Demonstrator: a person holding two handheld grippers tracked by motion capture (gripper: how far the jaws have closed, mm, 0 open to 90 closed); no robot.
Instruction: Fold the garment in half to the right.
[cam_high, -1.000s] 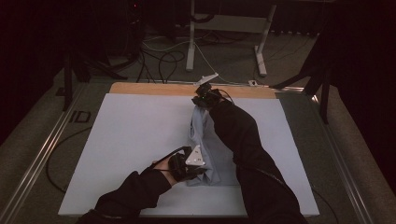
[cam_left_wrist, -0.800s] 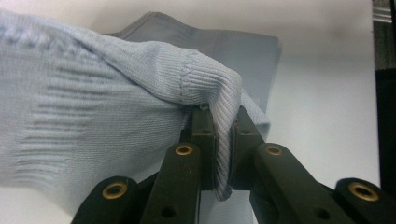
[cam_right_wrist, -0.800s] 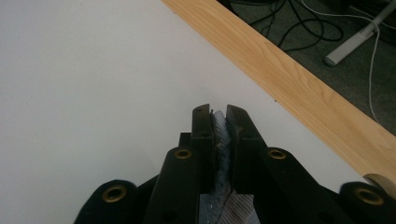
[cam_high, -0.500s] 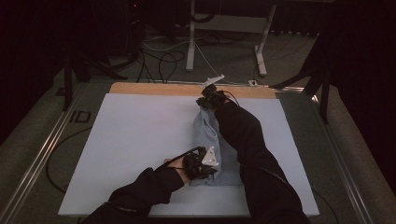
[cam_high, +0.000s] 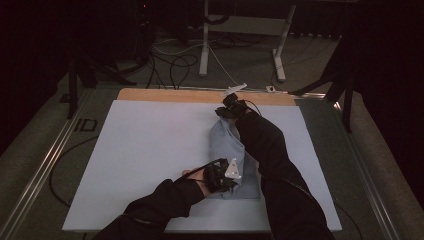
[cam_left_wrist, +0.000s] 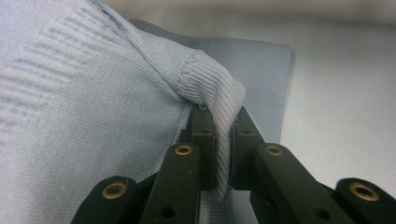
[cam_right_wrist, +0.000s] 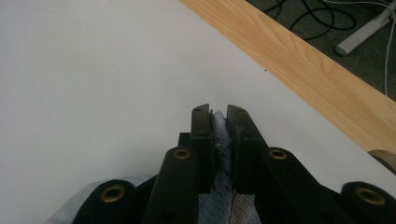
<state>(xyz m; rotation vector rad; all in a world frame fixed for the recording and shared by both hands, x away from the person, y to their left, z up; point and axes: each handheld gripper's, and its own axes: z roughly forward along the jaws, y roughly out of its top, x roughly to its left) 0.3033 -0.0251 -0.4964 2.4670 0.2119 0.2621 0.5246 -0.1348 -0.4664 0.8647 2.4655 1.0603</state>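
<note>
Left gripper (cam_left_wrist: 223, 140): I have it clamped on a ribbed edge of the pale blue garment (cam_high: 227, 150).
Right gripper (cam_right_wrist: 220, 119): pinching the garment's far end over the white board (cam_high: 150, 150).

The left gripper (cam_high: 222, 175), black and two-jawed, sits low near the tabletop's near edge, jaws clamped tight. The right gripper (cam_high: 231, 106) reaches toward the far edge, dark-sleeved forearm outstretched, jaws likewise pinched together.
</note>
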